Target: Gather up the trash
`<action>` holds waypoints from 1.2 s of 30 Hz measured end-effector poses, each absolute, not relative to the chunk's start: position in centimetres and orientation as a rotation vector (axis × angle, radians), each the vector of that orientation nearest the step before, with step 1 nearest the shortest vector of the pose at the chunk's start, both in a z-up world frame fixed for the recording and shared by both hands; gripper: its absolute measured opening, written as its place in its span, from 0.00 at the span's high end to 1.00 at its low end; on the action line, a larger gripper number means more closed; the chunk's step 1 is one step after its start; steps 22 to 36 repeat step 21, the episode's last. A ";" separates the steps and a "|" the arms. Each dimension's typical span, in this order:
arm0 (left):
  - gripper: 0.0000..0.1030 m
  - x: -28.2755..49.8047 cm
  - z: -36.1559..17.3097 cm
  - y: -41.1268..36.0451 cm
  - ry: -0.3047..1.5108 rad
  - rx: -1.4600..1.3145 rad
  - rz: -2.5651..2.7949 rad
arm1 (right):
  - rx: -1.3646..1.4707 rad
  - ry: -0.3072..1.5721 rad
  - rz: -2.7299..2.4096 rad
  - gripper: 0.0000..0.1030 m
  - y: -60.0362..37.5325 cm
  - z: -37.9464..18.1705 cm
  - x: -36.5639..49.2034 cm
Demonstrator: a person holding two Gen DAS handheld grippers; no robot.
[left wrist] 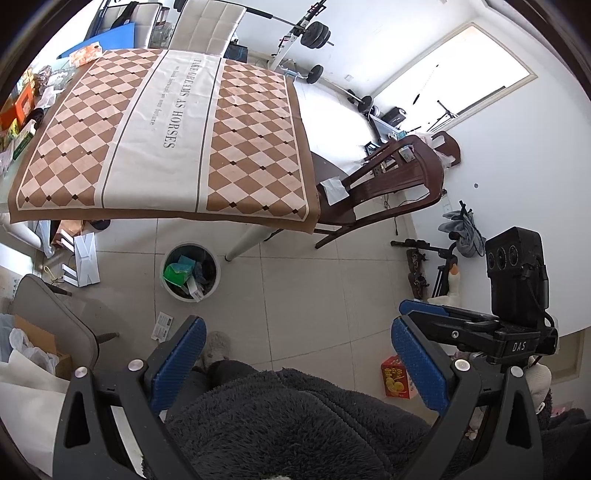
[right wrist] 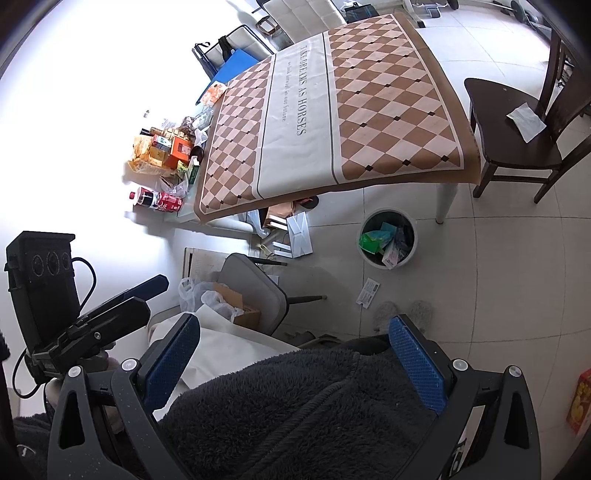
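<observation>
A white round trash bin (left wrist: 191, 271) holding green and white packaging stands on the tiled floor by the table leg; it also shows in the right wrist view (right wrist: 386, 240). A paper slip (left wrist: 162, 325) lies on the floor near it, seen too in the right wrist view (right wrist: 368, 291). A crumpled tissue (left wrist: 334, 190) lies on the dark chair seat (right wrist: 526, 118). My left gripper (left wrist: 297, 363) is open and empty, high above the floor over my dark fleece. My right gripper (right wrist: 295, 363) is open and empty too.
A table with a checkered cloth (left wrist: 166, 136) fills the middle. Boxes, bags and a cola bottle (right wrist: 157, 199) crowd its far edge. A dark wooden chair (left wrist: 391, 181), a grey chair (right wrist: 255, 291) with a cardboard box, a red snack box (left wrist: 399, 376) and weights (left wrist: 316, 35) stand around.
</observation>
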State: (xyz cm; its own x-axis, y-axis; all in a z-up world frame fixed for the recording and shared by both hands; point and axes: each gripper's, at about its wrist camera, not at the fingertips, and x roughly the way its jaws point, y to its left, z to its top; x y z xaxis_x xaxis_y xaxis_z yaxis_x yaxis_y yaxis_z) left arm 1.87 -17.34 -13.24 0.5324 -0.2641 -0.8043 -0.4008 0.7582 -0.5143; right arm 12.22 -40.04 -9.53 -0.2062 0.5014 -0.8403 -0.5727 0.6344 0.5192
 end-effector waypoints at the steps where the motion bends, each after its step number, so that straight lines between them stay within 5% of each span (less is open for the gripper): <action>1: 0.01 2.0 -13.3 -17.4 1.033 -0.742 0.090 | -0.062 1.488 0.978 0.00 -40.2 -9.6 12.1; 36: 0.01 1.5 -13.6 -17.7 1.032 -0.744 0.086 | -0.051 1.507 0.964 0.00 -40.9 -10.3 11.0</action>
